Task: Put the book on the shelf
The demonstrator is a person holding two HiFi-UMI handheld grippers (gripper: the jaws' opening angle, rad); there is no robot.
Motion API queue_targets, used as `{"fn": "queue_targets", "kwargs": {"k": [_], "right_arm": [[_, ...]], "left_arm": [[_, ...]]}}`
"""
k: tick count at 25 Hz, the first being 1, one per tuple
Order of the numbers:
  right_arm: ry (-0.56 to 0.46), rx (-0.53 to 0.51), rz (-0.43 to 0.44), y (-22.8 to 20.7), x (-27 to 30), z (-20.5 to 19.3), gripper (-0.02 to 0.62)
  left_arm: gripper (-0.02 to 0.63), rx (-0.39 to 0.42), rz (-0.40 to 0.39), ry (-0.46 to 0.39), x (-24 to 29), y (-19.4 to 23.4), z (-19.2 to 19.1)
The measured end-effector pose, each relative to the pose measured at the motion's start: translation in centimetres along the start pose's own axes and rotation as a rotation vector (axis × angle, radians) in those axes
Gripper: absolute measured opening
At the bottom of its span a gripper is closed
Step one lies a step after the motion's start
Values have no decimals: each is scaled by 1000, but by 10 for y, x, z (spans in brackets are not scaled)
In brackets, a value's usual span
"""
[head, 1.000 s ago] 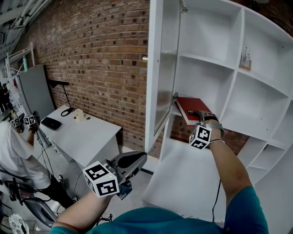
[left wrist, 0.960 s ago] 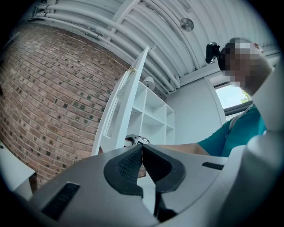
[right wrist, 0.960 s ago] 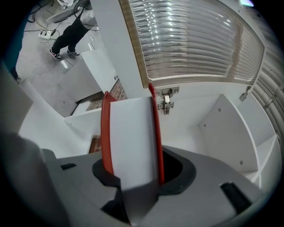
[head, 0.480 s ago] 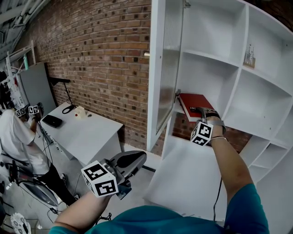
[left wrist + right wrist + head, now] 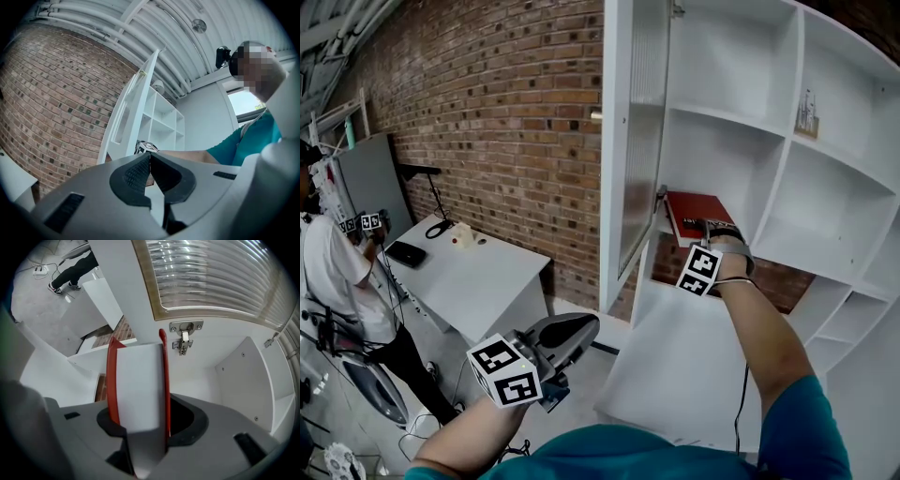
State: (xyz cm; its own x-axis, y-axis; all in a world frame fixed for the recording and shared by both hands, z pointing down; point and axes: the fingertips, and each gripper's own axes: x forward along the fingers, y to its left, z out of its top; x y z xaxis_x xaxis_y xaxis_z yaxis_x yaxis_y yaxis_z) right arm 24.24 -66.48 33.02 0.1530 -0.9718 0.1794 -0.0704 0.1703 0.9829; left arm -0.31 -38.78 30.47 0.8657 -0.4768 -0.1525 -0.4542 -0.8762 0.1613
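The red book (image 5: pixel 698 211) lies flat with its far end on a board of the white shelf unit (image 5: pixel 741 251), just behind the open door. My right gripper (image 5: pixel 712 228) is shut on its near end. In the right gripper view the red book (image 5: pixel 138 380) stands between the jaws, white page edge toward the camera, pointing into the compartment below the door hinge (image 5: pixel 186 336). My left gripper (image 5: pixel 581 328) hangs low at the left, well away from the shelf. It is shut with nothing in it, and its pads (image 5: pixel 138 173) meet at the tips.
The ribbed-glass cabinet door (image 5: pixel 633 141) stands open left of the book. A small object (image 5: pixel 806 117) sits in an upper right compartment. A white desk (image 5: pixel 478 272) stands by the brick wall, and a person (image 5: pixel 337 272) stands at the far left.
The right hand has tipped slightly and its marker cube has shifted a little up and left, with the book still in the jaws. The left gripper has stayed put.
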Motion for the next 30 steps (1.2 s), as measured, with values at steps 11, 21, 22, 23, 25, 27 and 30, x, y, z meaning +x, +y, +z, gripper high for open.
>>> {"fn": "queue_targets", "kwargs": {"k": [11, 21, 22, 23, 25, 27, 30], "right_arm": [[-59, 90, 214, 15, 3, 4, 268], [-136, 201, 234, 17, -11, 11, 291], [-136, 216, 233, 17, -11, 9, 296], [-136, 227, 229, 16, -11, 8, 300], [-136, 239, 214, 13, -9, 5, 306], [-146, 256, 216, 12, -12, 5, 313], [-160, 278, 238, 14, -17, 6, 331]], "left_arm": [[17, -5, -6, 0, 0, 0, -3], [17, 0, -4, -2, -2, 1, -3], [17, -1, -6, 0, -2, 0, -4], [17, -1, -8, 2, -1, 0, -5], [17, -3, -15, 2, 2, 0, -5], [17, -5, -21, 2, 4, -2, -6], [17, -4, -31, 1, 5, -5, -6]]}}
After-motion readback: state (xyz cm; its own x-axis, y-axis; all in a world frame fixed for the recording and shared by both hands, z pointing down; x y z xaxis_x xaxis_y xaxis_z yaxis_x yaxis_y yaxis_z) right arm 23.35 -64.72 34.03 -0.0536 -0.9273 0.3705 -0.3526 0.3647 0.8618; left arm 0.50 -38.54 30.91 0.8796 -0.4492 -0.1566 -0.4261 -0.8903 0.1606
